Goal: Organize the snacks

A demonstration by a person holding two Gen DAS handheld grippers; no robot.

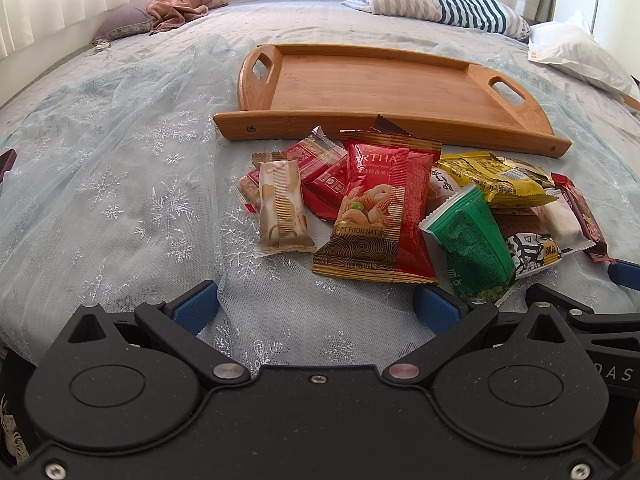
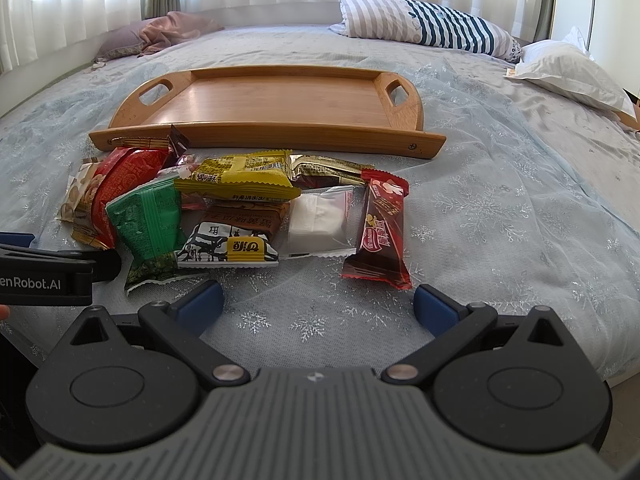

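Observation:
A heap of snack packets lies on the bed in front of a wooden tray (image 1: 360, 92) (image 2: 280, 104), which holds nothing. In the left wrist view I see a large red nut bag (image 1: 380, 208), a cream wafer packet (image 1: 282, 208), a green packet (image 1: 472, 244) and a yellow packet (image 1: 500, 180). The right wrist view shows the green packet (image 2: 148, 224), the yellow packet (image 2: 240, 180), a white packet (image 2: 320, 224) and a dark red bar (image 2: 380, 232). My left gripper (image 1: 316, 308) and right gripper (image 2: 318, 304) both stand open just short of the heap, holding nothing.
The bed carries a pale blue snowflake cloth (image 1: 120, 200). A striped pillow (image 1: 440, 0) and a white pillow (image 1: 580, 56) lie at the far right, a pink cloth (image 1: 180, 8) at the far left. The other gripper's body (image 2: 44, 276) shows at the left edge.

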